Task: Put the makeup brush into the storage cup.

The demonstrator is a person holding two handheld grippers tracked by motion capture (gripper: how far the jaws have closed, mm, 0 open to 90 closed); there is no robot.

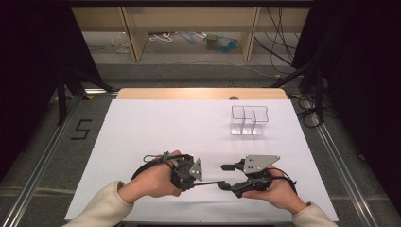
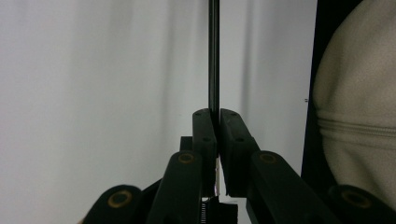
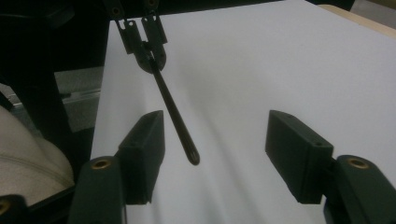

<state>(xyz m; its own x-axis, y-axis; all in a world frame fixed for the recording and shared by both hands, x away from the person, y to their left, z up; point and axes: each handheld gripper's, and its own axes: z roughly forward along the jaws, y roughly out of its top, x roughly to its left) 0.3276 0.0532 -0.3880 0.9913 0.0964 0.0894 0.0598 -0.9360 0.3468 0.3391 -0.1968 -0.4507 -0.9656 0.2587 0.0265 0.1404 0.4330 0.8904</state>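
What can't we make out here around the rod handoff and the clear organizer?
- Rod: left gripper view, far end cut off by the top edge; held end hidden between the shut left gripper.
- Clear organizer: high view, too small to tell whether its compartments hold anything.
- Right gripper: right gripper view, base cut off at the bottom.

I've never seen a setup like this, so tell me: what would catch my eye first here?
Probably the thin black stick at the near edge of the white table, pinched in the left gripper and pointing at the right gripper, whose jaws stand wide open on either side of its tip. Next, the clear plastic box with dividers, standing alone toward the far right of the table.
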